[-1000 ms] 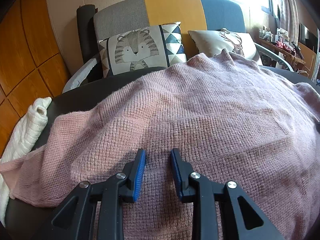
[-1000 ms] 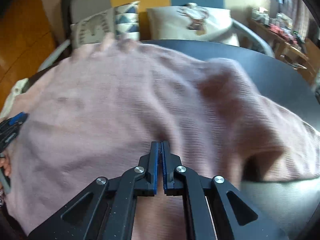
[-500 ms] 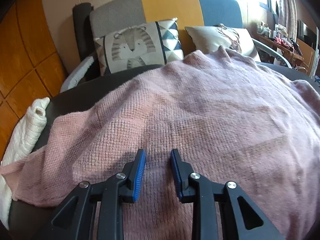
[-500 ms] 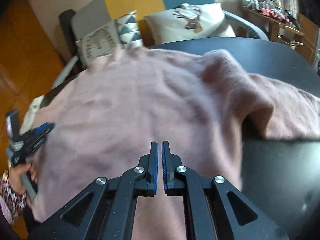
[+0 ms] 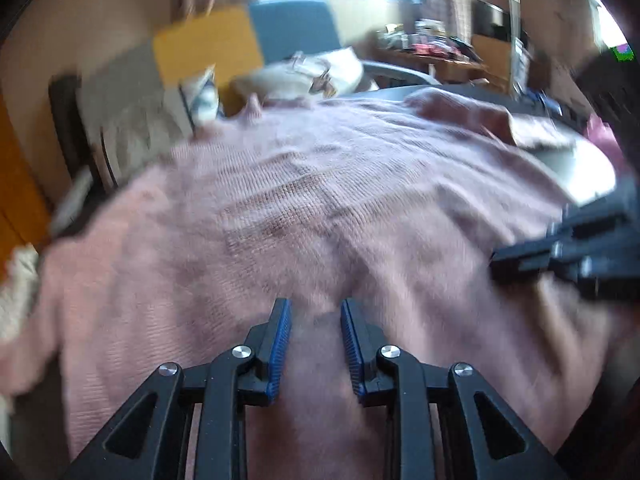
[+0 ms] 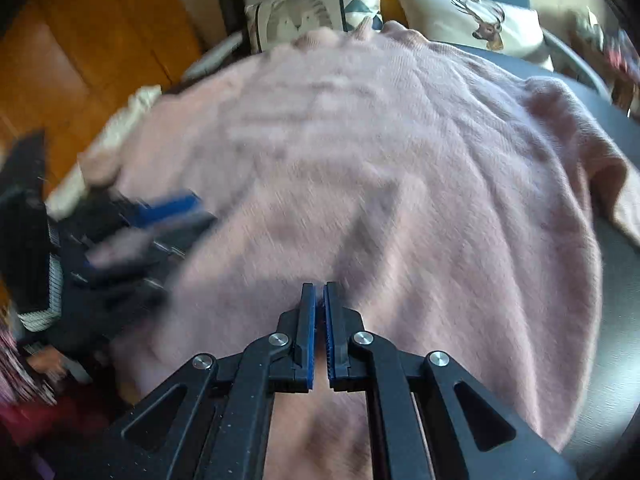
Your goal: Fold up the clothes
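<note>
A pink knit sweater lies spread over a dark round table, collar towards the chair. My left gripper is at the near hem with a thick fold of the knit bunched between its blue pads. My right gripper is shut on the same hem further right, and creases run up from its tips. Each gripper shows blurred in the other's view: the right gripper at the right edge, the left gripper at the left. The right sleeve is folded back on the table.
A white knit garment lies at the table's left edge. Behind the table stands a patchwork armchair with a tiger cushion and a deer cushion. A person's hand holds the left gripper. A cluttered sideboard is at the far right.
Both grippers have swept sideways along the near hem and rolled, and the views are now motion-blurred. The left view has swung right, so the right gripper has come into it. Neither opening has changed.
</note>
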`<state>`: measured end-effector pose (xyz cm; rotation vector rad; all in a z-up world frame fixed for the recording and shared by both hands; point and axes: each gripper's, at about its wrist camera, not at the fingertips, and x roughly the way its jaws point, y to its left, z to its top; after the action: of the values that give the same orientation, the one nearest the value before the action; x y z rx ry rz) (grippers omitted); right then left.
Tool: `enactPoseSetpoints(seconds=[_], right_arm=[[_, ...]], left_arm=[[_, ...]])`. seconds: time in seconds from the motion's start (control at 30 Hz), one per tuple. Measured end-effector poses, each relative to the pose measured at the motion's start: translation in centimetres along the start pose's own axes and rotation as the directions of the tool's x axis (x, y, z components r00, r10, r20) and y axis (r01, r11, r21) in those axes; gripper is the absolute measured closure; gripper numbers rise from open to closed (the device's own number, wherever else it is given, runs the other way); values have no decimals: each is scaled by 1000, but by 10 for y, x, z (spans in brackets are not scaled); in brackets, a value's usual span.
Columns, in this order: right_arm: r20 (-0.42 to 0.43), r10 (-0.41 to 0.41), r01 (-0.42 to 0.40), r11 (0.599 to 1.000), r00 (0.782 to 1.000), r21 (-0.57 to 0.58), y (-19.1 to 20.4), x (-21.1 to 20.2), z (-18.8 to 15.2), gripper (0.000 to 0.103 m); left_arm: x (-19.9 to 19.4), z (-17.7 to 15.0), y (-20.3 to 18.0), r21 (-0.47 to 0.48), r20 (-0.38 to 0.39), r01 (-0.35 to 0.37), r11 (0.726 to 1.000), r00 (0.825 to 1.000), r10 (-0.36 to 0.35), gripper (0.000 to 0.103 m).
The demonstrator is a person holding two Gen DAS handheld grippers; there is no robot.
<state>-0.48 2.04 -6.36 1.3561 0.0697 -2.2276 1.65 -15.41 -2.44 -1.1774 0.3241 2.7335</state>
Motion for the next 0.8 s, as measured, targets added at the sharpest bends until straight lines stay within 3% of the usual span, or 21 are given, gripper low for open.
enactPoseSetpoints(seconds=[0.07, 0.2, 0.4, 0.5, 0.63, 0.7, 0.8], right_arm=[[16, -12, 12, 1000, 1000, 7, -10, -9, -10, 99], [49, -2, -2, 998, 999, 70, -34, -25, -29, 101], [133, 59, -79, 985, 989, 155, -38, -47, -34, 99], [163, -39, 9, 984, 986, 179, -47, -63, -39, 99], [113, -27, 0, 972, 993, 234, -62, -56, -49, 98], [111, -71, 43, 970, 991, 241, -69, -54, -53, 99], [100, -226, 192, 944, 969, 268, -82, -59, -56, 102]], left_arm=[[-8, -13, 5, -3, 22, 1, 1000, 1000, -1, 76], [-15, -28, 28, -122, 58, 78, 990, 996, -71, 72], [-24, -24, 29, -125, 55, 72, 989, 996, -66, 73], [-30, -27, 40, -150, 69, 35, 988, 997, -25, 73], [-28, -35, 63, -203, 48, -29, 979, 998, 39, 73], [-27, -43, 73, -222, 43, -54, 974, 997, 65, 73], [-28, -57, 86, -241, 49, -77, 968, 995, 91, 73]])
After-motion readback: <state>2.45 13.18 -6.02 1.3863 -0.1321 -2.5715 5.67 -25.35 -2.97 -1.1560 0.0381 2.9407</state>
